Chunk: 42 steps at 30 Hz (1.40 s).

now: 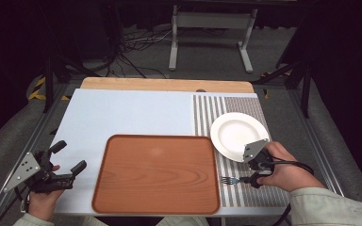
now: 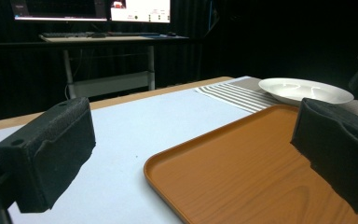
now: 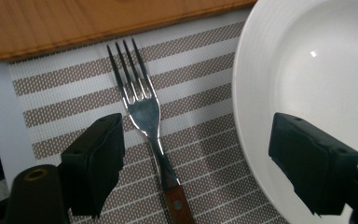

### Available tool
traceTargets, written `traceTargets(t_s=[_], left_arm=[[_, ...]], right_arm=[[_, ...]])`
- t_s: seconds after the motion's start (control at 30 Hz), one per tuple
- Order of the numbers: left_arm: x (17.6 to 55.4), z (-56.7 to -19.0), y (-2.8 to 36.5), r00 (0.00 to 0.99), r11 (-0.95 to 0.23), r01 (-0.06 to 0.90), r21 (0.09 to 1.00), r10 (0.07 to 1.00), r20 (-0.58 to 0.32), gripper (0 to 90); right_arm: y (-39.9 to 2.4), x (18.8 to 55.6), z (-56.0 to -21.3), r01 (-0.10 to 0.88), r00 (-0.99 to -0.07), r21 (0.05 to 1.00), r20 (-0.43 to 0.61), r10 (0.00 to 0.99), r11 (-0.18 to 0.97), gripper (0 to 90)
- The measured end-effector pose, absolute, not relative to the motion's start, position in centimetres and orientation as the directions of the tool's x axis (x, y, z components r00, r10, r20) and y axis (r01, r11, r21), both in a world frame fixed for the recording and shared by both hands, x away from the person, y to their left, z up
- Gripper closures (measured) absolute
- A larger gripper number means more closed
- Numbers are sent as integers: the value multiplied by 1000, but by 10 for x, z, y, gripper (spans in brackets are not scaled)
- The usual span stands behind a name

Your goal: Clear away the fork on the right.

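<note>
A steel fork [image 3: 144,109] with a wooden handle lies flat on the striped placemat [image 3: 205,88], its tines pointing at the tray's edge. My right gripper [image 3: 198,140] hovers open over it, one jaw left of the fork's neck and the other above the white plate [image 3: 317,70]. From above, the fork [image 1: 229,180] pokes out left of the right gripper [image 1: 253,175], just below the plate [image 1: 239,135]. At the table's front left corner my left gripper [image 1: 70,157] is open and holds nothing; its own view has the jaws [image 2: 191,140] spread wide beside the tray [image 2: 242,177].
A brown wood-grain tray [image 1: 158,174] lies bare at the front centre of the pale blue table [image 1: 132,113]. The striped placemat [image 1: 207,113] covers the right side. A wooden strip [image 1: 165,84] borders the far edge. Cables and a stand sit on the floor beyond.
</note>
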<state>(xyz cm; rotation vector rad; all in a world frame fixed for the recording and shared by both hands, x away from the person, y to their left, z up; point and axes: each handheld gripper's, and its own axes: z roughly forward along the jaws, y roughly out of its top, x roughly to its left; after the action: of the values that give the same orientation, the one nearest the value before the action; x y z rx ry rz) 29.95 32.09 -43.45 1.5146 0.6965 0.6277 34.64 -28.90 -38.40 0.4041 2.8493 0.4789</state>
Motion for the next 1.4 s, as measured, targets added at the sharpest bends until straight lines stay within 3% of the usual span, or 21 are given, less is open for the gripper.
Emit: traceTargets(t_s=[0.37,0.7,1.4], left_arm=[[300,-435,321,665,-25,59,998,746,-21,2],[300,-435,321,666,-24,56,998,746,-20,2],[300,-435,321,668,-17,64,998,743,-30,2]], right_arm=[[-289,345,-395,199,-964,226,-129,232,954,254],[-289,346,-400,180,-973,180,-115,203,967,307],[-292,356,-411,102,-994,6,-42,102,995,699]])
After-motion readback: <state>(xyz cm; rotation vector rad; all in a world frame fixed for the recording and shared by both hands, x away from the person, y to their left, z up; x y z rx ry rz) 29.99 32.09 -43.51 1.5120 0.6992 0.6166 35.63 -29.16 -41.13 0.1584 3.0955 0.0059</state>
